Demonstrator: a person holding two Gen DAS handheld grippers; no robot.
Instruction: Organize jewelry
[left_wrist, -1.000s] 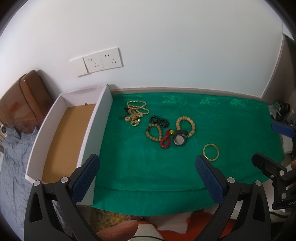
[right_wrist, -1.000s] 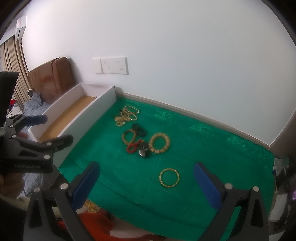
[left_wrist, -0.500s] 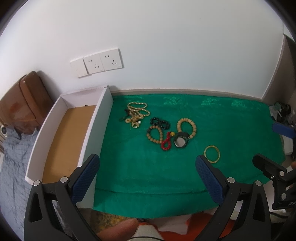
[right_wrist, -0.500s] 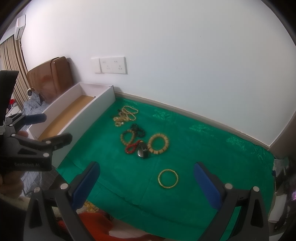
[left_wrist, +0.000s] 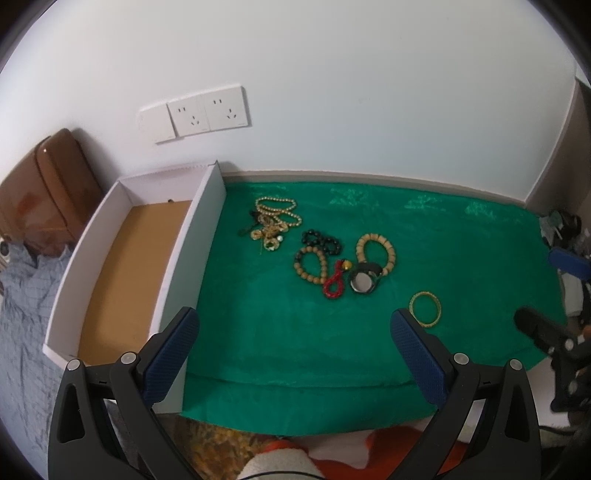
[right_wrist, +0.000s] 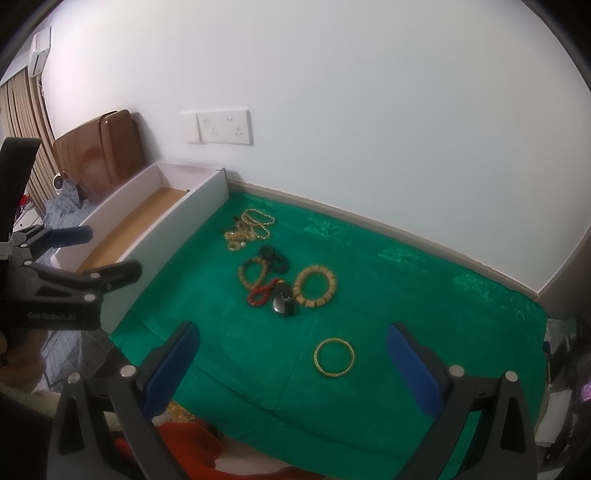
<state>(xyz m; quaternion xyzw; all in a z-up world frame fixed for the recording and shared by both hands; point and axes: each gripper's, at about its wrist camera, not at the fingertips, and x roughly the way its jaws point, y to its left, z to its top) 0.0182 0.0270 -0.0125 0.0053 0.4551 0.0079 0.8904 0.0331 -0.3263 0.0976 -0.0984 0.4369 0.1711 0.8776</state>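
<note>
On a green cloth (left_wrist: 295, 325) lie a gold bangle (left_wrist: 425, 308) (right_wrist: 334, 357), a tan bead bracelet (left_wrist: 376, 250) (right_wrist: 316, 285), a black ring-shaped piece (left_wrist: 364, 281) (right_wrist: 283, 303), a red cord bracelet (left_wrist: 333, 283), a brown bead bracelet (left_wrist: 310, 264), a black bead bracelet (left_wrist: 321, 241) and a tangle of gold chains (left_wrist: 275, 221) (right_wrist: 249, 229). My left gripper (left_wrist: 291, 347) is open and empty above the cloth's near edge. My right gripper (right_wrist: 291, 354) is open and empty, near the bangle.
A white box with a brown floor (left_wrist: 201, 229) (right_wrist: 192, 218) stands at the cloth's left edge. A white wall with sockets (left_wrist: 207, 114) is behind. A brown headboard (left_wrist: 48, 192) and grey bedding (left_wrist: 22, 314) lie to the left.
Both grippers have drawn back and risen slightly; the jewelry sits a little farther off in both views. Nothing was taken hold of.
</note>
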